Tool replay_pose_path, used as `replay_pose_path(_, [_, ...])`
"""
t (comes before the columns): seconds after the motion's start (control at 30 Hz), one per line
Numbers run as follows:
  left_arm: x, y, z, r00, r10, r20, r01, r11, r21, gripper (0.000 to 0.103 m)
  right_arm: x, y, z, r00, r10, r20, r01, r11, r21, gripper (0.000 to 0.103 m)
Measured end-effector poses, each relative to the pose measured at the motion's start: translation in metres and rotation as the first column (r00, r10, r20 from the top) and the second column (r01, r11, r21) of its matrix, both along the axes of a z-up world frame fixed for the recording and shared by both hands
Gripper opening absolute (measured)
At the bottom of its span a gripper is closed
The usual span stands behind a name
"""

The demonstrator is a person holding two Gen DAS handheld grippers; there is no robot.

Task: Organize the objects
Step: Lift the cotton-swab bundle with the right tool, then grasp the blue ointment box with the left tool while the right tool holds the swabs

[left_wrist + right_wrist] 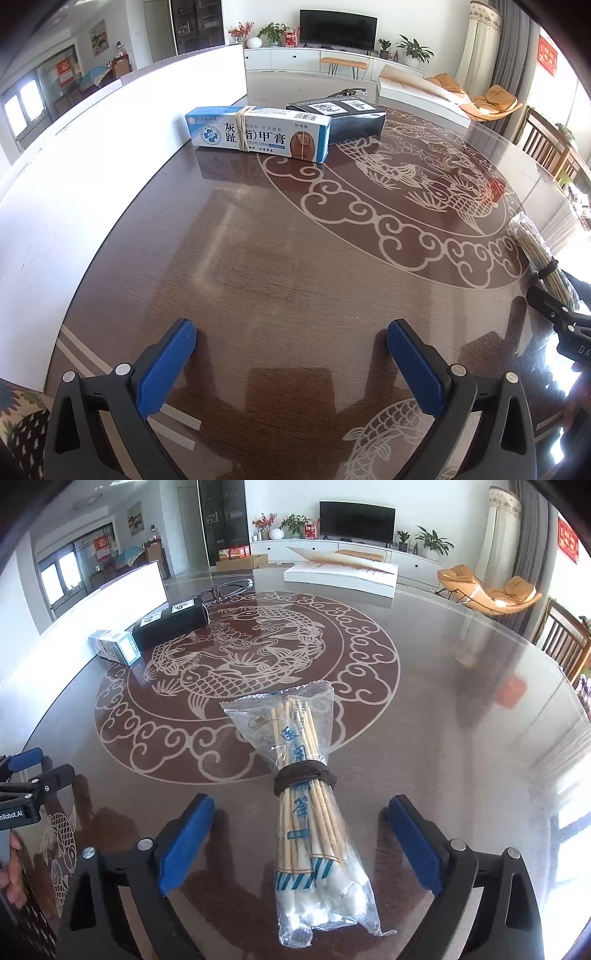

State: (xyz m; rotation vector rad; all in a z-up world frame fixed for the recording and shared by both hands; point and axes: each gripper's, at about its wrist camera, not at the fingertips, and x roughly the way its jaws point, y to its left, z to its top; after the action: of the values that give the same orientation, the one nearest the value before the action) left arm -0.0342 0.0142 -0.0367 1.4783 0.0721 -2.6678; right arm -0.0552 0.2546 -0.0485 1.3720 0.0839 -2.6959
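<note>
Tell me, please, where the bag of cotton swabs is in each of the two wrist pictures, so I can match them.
Left wrist view: the bag of cotton swabs lies at the far right edge, partly cut off, beside the right gripper.
Right wrist view: it lies in the lower centre, between the open fingers, apparently untouched by them.
Shared landmark: the blue and white box next to the black box.

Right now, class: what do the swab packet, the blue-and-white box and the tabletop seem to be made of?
Swab packet: clear crinkly plastic film, glossy; pale wooden-looking sticks, white tips probably cotton.
Blue-and-white box: printed cardboard, by its sharp folded edges.
Tabletop: dark wood grain under a mirror-like layer, perhaps glass.
</note>
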Motion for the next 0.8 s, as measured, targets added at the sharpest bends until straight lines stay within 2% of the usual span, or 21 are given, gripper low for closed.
replay_pose_path(0.07, [-0.005,-0.002,0.0,1.0,0.0,0.012,0.0,1.0,0.002,0.103,0.001,-0.002,-0.001,1.0,0.0,0.002,0.0,1.0,0.016,0.096])
replay_pose_path(0.13, [-0.011,-0.002,-0.001,0.998,-0.008,0.061,0.008,1.0,0.006,0.103,0.003,-0.001,0.0,1.0,-0.003,0.0,0.003,1.0,0.013,0.096])
replay_pose_path(0.2, [-0.022,-0.006,0.003,0.996,0.004,0.087,-0.007,0.999,0.034,0.103,0.004,-0.001,-0.001,1.0,-0.003,-0.001,0.003,1.0,0.013,0.096])
replay_pose_path(0.27, [-0.026,-0.017,0.017,0.998,0.053,0.045,-0.057,0.993,0.104,0.103,0.005,-0.001,0.0,1.0,0.001,-0.002,-0.001,1.0,0.008,0.096])
replay_pose_path(0.33, [-0.049,-0.027,0.035,0.995,0.101,-0.005,-0.098,0.976,0.195,0.103,0.005,-0.001,0.0,1.0,0.013,-0.005,-0.013,1.0,-0.004,0.096])
replay_pose_path(0.4, [-0.077,-0.035,0.054,0.986,0.16,-0.047,-0.143,0.958,0.249,0.103,0.006,-0.002,0.0,1.0,0.022,-0.005,-0.022,1.0,-0.011,0.097])
replay_pose_path(0.47, [-0.105,-0.038,0.07,0.971,0.22,-0.089,-0.193,0.951,0.242,0.103,0.006,-0.003,0.001,0.999,0.035,-0.006,-0.036,0.999,-0.019,0.098])
replay_pose_path(0.53, [-0.13,-0.044,0.071,0.955,0.285,-0.084,-0.262,0.942,0.211,0.103,0.006,-0.004,0.0,0.999,0.044,-0.005,-0.044,0.999,-0.018,0.098])
replay_pose_path(0.67, [-0.157,-0.061,0.039,0.924,0.381,0.035,-0.381,0.908,0.174,0.103,0.006,-0.004,0.001,0.999,0.051,-0.006,-0.051,0.998,-0.028,0.098])
replay_pose_path(0.8, [-0.151,-0.071,0.011,0.916,0.395,0.073,-0.402,0.905,0.14,0.103,0.005,-0.003,0.001,0.999,0.053,-0.007,-0.054,0.998,-0.043,0.099])
